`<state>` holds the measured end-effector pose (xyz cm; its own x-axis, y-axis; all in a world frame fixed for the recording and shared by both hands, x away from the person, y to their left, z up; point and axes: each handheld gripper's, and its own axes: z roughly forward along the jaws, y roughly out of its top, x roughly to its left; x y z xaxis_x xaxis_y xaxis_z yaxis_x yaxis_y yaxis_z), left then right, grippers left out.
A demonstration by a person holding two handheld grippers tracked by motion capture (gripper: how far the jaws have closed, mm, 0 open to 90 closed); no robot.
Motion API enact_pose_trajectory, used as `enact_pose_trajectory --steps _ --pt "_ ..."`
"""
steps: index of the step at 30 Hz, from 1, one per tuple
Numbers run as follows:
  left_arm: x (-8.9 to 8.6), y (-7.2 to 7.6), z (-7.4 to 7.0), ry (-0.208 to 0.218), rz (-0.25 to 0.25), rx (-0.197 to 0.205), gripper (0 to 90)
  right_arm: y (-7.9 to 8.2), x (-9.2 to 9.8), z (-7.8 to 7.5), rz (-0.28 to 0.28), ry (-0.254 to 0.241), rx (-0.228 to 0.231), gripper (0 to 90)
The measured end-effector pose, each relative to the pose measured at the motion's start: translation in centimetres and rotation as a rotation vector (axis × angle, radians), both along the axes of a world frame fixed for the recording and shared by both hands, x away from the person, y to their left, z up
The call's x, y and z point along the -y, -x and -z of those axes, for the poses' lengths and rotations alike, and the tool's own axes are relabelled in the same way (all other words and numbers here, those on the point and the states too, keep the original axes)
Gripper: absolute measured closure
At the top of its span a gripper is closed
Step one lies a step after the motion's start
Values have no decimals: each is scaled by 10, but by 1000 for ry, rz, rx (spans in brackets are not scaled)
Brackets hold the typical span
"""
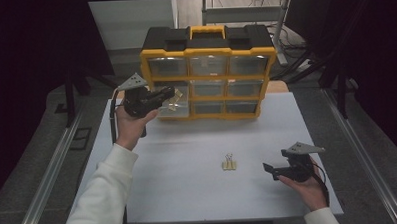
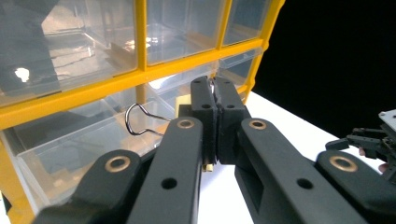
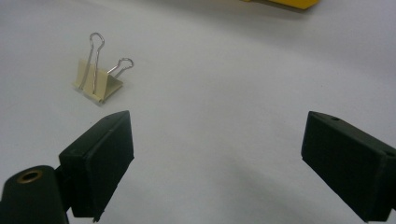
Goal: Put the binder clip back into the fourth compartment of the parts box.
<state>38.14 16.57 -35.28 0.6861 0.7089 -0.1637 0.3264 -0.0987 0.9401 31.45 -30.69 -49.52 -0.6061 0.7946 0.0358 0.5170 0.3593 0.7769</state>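
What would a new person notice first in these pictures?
First, the yellow organizer box with clear drawers, standing at the far side of the white table. The left gripper is shut on a binder clip beside an open drawer. Another cream binder clip lies ahead of the open right gripper.

Glossy yellow plastic frames the organiser box (image 1: 207, 54), its clear plastic drawers (image 2: 84, 135) shining. The cream binder clip (image 3: 97, 84) carries bright wire metal handles, lying on the smooth matt white tabletop (image 1: 189, 182). Matt black gripper jaws.
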Motion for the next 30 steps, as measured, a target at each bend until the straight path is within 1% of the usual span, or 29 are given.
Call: enact_pose_trajectory --steps 12,16,19,30 --pt "2 -14 0 -22 -42 -15 885 0 0 0 0 0 0 97" --pt "3 -18 -1 -36 -57 -17 886 0 0 0 1 -2 -1 97" --pt "4 -22 0 -54 -72 -19 886 0 0 0 1 -1 0 97" --pt "5 -39 4 -69 -132 -46 885 0 0 0 0 -2 -2 97"
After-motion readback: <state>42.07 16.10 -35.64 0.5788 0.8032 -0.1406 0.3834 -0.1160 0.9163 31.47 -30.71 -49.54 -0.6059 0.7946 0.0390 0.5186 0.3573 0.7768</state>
